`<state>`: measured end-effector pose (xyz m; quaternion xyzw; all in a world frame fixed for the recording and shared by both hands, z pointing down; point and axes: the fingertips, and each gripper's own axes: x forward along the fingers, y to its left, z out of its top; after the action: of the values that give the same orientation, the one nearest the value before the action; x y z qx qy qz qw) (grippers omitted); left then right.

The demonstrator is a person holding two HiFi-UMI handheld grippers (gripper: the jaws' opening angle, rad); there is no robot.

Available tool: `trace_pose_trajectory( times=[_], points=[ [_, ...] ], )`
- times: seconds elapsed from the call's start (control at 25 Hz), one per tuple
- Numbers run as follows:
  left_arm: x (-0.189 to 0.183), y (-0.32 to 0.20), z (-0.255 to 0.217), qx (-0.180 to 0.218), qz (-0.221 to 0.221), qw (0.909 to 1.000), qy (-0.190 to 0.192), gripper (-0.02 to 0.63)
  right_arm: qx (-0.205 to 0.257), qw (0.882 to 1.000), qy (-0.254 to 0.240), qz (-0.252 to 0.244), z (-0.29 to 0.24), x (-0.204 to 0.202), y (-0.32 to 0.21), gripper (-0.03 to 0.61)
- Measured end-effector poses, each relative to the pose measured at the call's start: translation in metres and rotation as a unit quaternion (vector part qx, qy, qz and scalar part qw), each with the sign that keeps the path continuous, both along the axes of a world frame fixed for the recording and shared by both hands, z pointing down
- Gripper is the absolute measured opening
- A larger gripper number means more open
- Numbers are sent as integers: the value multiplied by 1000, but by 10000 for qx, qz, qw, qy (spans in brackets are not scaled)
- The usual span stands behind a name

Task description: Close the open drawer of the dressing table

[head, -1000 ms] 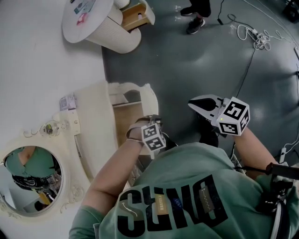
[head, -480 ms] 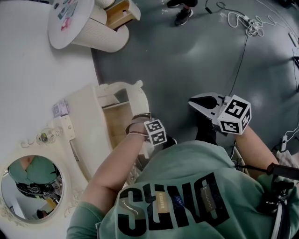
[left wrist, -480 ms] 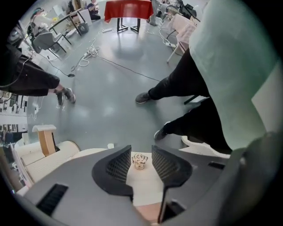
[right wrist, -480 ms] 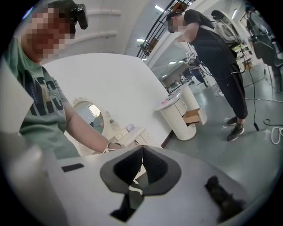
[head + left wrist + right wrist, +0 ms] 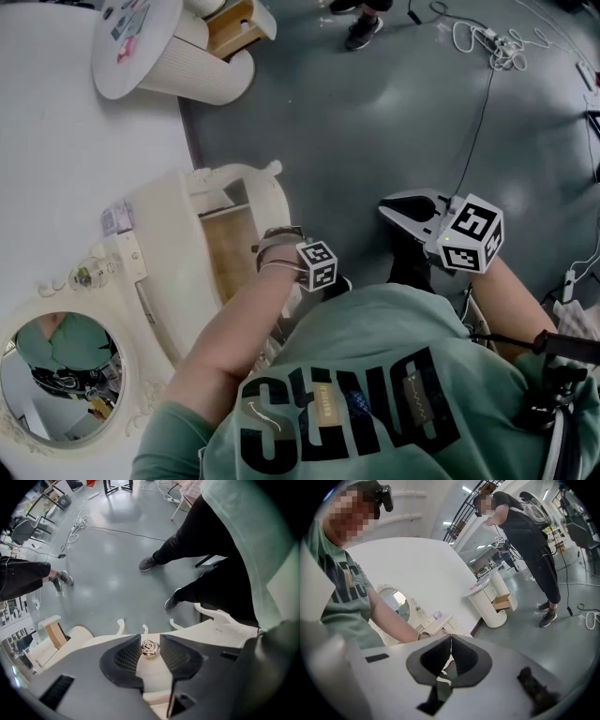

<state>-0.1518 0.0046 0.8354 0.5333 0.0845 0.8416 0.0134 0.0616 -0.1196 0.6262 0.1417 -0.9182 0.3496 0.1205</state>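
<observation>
Your left gripper (image 5: 148,638) is just spreading its jaws around the rose knob (image 5: 150,649), not pinching it — likely readying the drawer (image 5: 230,253) for a push; your right gripper (image 5: 450,641) is resting pressed together.

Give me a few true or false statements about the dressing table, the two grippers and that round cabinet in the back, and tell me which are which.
The drawer of the dressing table is open. True.
The left gripper is clamped on the rose knob. False: its jaws have just been opening and stand apart, with the knob between them, not pressed.
The right gripper is shut and empty. True.
The small drawer of the round cabinet is pushed in. False: it is pulled out.
</observation>
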Motion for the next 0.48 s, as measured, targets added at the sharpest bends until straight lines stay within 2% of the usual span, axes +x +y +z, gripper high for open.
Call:
trace_pose_trajectory(
  times=[0.12, 0.48],
  points=[
    [-4, 1, 0, 9, 123, 9998, -129, 120, 19, 10000, -4, -29, -2, -1, 2, 12],
    [-9, 2, -1, 37, 152, 9997, -179, 104, 23, 10000, 29, -78, -3, -3, 7, 12]
  ],
)
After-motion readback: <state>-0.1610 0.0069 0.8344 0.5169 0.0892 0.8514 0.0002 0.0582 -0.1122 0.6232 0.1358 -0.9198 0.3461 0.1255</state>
